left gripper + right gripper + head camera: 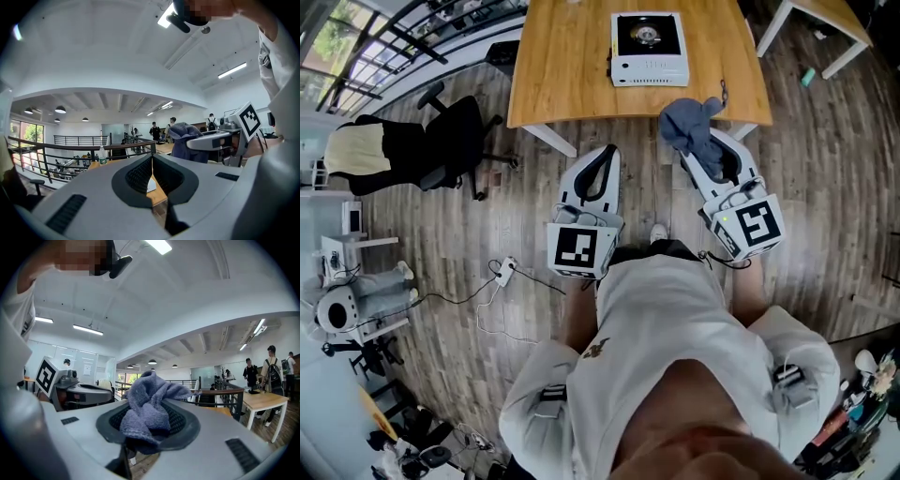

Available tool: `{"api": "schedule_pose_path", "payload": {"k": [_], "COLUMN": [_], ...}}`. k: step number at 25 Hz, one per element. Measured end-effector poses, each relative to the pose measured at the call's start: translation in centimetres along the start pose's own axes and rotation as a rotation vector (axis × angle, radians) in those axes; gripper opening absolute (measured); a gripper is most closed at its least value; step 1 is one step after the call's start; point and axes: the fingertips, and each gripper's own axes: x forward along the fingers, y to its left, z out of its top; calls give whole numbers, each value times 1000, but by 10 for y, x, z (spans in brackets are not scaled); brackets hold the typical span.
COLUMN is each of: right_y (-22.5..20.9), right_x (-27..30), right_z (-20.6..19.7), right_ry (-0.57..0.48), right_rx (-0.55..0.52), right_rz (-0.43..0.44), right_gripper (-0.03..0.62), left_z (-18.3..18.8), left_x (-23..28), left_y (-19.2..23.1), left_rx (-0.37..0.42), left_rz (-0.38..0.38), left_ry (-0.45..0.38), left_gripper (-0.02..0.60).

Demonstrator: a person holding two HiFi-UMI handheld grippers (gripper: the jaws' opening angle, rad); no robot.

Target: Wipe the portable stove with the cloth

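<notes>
Risk 1: the cloth [686, 122] is gripped as a loose bunch. Drag across the stove [649, 47] will probably pull it out of the jaws, or the burner grate may snag a hanging fold.

Risk 2: nothing holds the stove, which sits close to the near edge of the table [562, 75]. Wiping pressure directed toward that edge could slide it off. Bracing it with the free gripper would likely prevent this.

Risk 3: a bunched cloth presents little flat face, so the wipe may miss areas.

Pose: both grippers are held short of the table's near edge, over the floor, pointing forward and slightly upward toward the table. The right gripper [712, 155] is nearer the stove; its jaws are clamped on the cloth, which bulges above and in front of them. The left gripper [602, 159] sits just beside it, with jaws closed together on nothing. Neither gripper touches the stove or the table. No wiping contact is made yet.
</notes>
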Motion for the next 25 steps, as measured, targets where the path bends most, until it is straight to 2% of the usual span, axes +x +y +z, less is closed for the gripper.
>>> {"api": "schedule_pose_path", "payload": {"k": [11, 25], "right_y": [-36, -70], "right_x": [29, 123], "right_z": [-4, -10], "right_ry": [11, 37], "right_rx": [14, 8], "right_rz": [11, -7], "right_gripper": [144, 144], "left_z": [1, -8], "left_x": [47, 115], "left_y": [13, 90], "left_rx": [-3, -19], "left_rz": [4, -16], "left_ry": [11, 18], "left_gripper": [23, 23]}}
